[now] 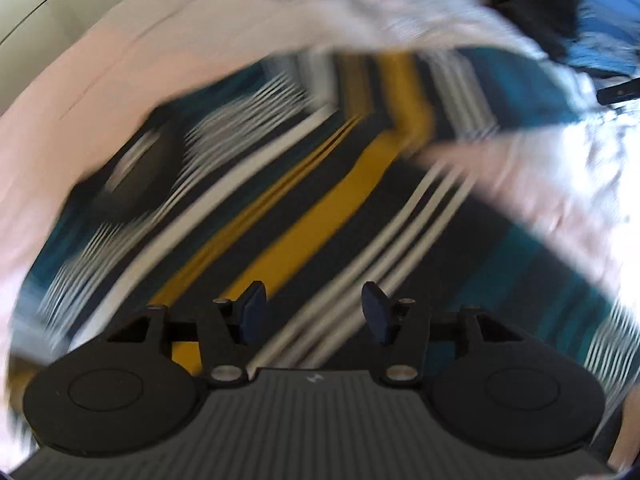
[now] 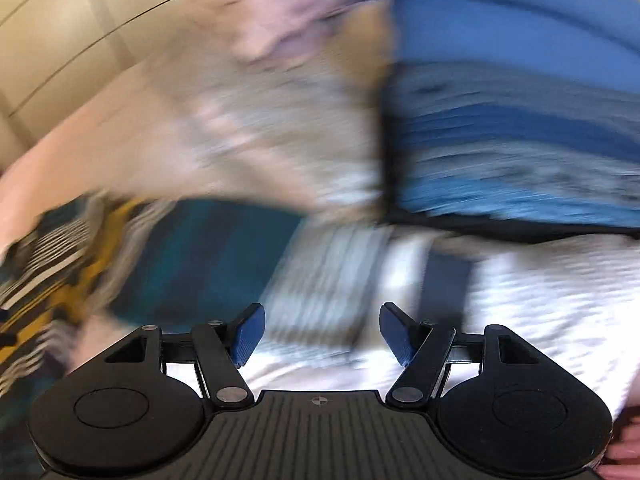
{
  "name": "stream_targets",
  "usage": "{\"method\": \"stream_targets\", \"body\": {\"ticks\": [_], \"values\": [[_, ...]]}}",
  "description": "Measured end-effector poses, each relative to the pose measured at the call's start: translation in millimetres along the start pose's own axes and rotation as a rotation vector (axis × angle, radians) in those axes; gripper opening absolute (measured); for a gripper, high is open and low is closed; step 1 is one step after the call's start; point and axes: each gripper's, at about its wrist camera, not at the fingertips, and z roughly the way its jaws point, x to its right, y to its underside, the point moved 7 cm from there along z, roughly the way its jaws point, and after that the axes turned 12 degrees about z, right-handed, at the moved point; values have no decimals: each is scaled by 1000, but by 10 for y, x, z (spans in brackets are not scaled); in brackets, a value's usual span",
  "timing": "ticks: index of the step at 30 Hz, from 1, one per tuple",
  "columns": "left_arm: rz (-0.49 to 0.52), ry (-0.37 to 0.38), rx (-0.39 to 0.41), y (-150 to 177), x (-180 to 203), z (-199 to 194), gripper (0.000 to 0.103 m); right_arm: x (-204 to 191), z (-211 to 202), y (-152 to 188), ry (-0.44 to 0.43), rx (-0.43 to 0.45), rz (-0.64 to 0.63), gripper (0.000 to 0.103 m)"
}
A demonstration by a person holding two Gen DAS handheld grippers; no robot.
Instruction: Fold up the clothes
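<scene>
A striped garment (image 1: pixel 304 184) in teal, black, white and mustard fills the left wrist view, heavily blurred, spread on a pale pink sheet (image 1: pixel 80 92). My left gripper (image 1: pixel 314 304) hovers over it, open, nothing between its fingers. In the right wrist view the same striped garment (image 2: pixel 208 256) lies at left and centre, with one end reaching toward my right gripper (image 2: pixel 322 324), which stands open and empty above white fabric (image 2: pixel 540 304).
A blue folded cloth (image 2: pixel 512 120) with a dark edge lies at the upper right, and blue cloth (image 1: pixel 600 28) also shows in the left wrist view. Beige crumpled fabric (image 2: pixel 260 128) sits behind the garment. A pale wall (image 2: pixel 60 40) rises at far left. Both views are motion-blurred.
</scene>
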Motion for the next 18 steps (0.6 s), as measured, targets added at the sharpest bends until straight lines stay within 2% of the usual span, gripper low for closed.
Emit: {"method": "stream_targets", "body": {"ticks": [2,3,5,9,10,14,17,18], "values": [[-60,-73,-35,483,-193,-265,54,-443,65,179,-79,-54,-61,67],[-89,-109,-53,725,-289,-400,60,-664,95,270,-118,-82,-92,67],[-139,-182,-76,1231,-497,-671,66,-1109,139,467,-195,-132,-158,67],[-197,-284,-142,2264,-885,-1072,68,-2013,144,957,-317,-194,-316,67],[-178,-302,-159,2507,-984,-1116,68,-2236,122,1078,-341,-202,-352,67],[-4,-282,-114,2898,-1193,-864,68,-3045,4,1563,-401,-195,-483,67],[127,-267,-80,3190,-1343,-674,68,-3441,-80,1991,-375,-187,-515,67],[219,-274,-63,3216,-1345,-584,68,-3548,-96,2137,-360,-190,-518,67]]}}
